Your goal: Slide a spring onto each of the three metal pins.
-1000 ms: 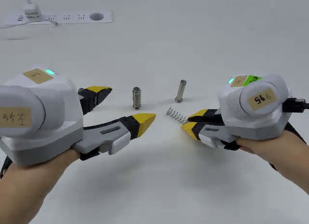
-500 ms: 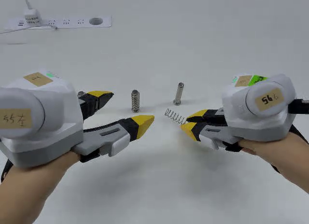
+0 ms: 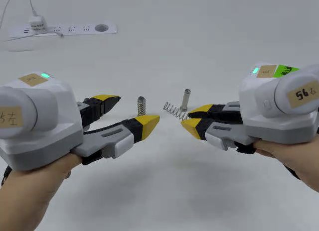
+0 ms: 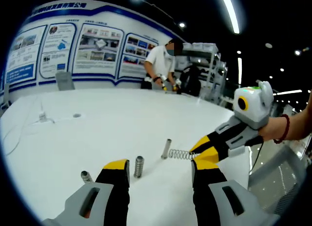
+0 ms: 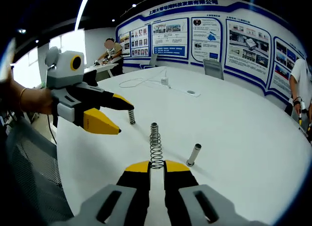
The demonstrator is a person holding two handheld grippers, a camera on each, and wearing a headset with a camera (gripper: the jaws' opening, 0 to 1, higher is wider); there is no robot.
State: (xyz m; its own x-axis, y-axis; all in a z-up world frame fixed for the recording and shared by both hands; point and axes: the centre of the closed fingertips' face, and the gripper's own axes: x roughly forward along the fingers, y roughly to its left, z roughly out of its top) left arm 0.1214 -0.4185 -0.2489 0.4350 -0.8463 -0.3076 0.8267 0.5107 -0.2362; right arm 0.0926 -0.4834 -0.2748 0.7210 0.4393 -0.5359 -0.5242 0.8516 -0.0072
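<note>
Somewhere between a third and two-thirds through, judging by the pins. Done: the middle pin, wearing a seated spring, at 9 o'clock of the bare pin. Possibly done too: a third pin, at 9 o'clock of the middle one in the left gripper view, ribbed-looking but too small to call. Certainly left: the bare pin, upright on the bench.

In hand for that: a loose spring, pinched by one end between the pressed-together fingers of the right gripper. Held roughly level, pointing toward 10 o'clock, passing close beside the bare pin and not yet over its top. Probably to be raised and tipped upright before threading.

Fingers of the left gripper spread wide, gripping nothing, with the middle pin just ahead of the gap and apart from both.

Count: three pins; two springs for certain, one seated and one held, a third doubtful; two grippers; one power strip, far off at 11 o'clock.
</note>
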